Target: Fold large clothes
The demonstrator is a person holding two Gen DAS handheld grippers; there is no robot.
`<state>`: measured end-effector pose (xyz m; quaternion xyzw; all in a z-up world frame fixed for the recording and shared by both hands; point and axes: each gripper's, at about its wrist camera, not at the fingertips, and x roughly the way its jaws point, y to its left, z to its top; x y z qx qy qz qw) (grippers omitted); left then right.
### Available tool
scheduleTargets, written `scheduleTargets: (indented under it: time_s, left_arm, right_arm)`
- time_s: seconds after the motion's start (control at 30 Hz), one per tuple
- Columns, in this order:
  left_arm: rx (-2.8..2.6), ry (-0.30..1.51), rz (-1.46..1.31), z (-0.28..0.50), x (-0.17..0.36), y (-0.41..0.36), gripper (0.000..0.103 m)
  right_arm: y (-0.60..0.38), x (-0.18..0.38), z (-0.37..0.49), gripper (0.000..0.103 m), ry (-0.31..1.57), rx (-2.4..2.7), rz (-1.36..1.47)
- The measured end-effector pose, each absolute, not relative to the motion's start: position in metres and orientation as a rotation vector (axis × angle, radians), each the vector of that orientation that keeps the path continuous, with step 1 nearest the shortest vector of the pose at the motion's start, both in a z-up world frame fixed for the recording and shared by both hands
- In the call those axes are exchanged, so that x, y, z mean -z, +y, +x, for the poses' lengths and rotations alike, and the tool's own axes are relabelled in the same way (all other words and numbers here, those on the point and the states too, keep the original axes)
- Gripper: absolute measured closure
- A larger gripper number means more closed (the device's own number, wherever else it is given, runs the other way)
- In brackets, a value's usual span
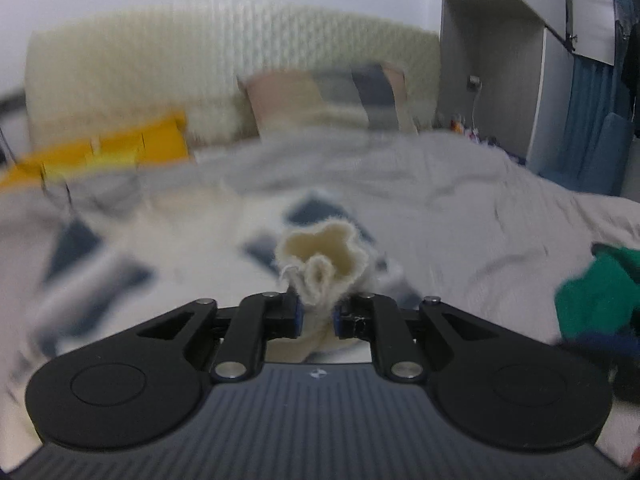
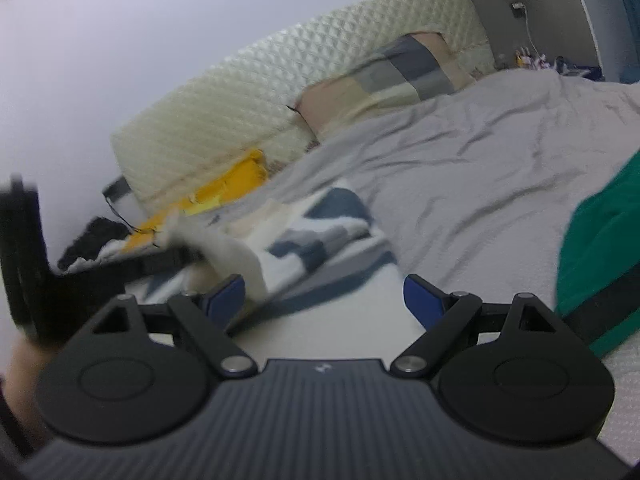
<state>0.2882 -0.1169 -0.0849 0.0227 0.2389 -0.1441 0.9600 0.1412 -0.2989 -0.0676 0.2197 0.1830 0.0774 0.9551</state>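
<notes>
A cream knitted garment with dark blue and grey patches (image 1: 132,240) lies spread on the grey bed. My left gripper (image 1: 318,314) is shut on a bunched cream edge of it (image 1: 320,264), lifted a little above the bed. In the right wrist view the same garment (image 2: 312,236) lies ahead. The left gripper (image 2: 132,268) shows there as a blurred black shape pulling a cream fold up. My right gripper (image 2: 324,300) is open and empty, just above the garment's near part.
The grey bedsheet (image 1: 460,200) is wrinkled. A green garment (image 1: 592,296) lies at the right, also in the right wrist view (image 2: 600,256). A yellow object (image 1: 100,152), a patchwork pillow (image 1: 320,100) and a cream quilted headboard (image 1: 220,60) stand at the far end.
</notes>
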Motion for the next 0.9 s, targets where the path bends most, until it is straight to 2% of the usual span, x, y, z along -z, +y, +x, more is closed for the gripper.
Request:
scheduleTargets:
  time_s: [0.07,0.13,0.17,0.23,0.33,0.43,0.7,0.9]
  left_arm:
    - [0.325,0.529,-0.006,0.287,0.105,-0.107,0.084]
    - [0.385,0.597,-0.094,0.281,0.116,-0.088,0.065]
    - [0.390,0.617,-0.122,0.281,0.122,-0.081,0.059]
    - [0.389,0.640,-0.188,0.271,0.122,-0.062,0.038]
    - [0.429,0.637,-0.297,0.254,0.121,-0.031,0.022]
    - [0.421,0.617,-0.356,0.241,0.106,-0.006,0.019]
    - [0.368,0.586,-0.418,0.241,0.092,0.028,0.018]
    - [0.279,0.634,-0.448,0.268,0.119,0.047,0.018]
  right_arm:
    - [-0.302,0.071,0.145,0.015,0.387,-0.154,0.467]
    - [-0.303,0.074,0.149,0.015,0.395,-0.146,0.478]
    - [-0.302,0.075,0.151,0.015,0.398,-0.145,0.477]
    - [-0.299,0.076,0.153,0.015,0.409,-0.147,0.469]
    - [-0.293,0.077,0.152,0.015,0.412,-0.148,0.443]
    - [-0.287,0.078,0.152,0.015,0.427,-0.159,0.412]
    - [-0.270,0.081,0.163,0.015,0.504,-0.257,0.437]
    - [-0.244,0.095,0.187,0.016,0.574,-0.288,0.348]
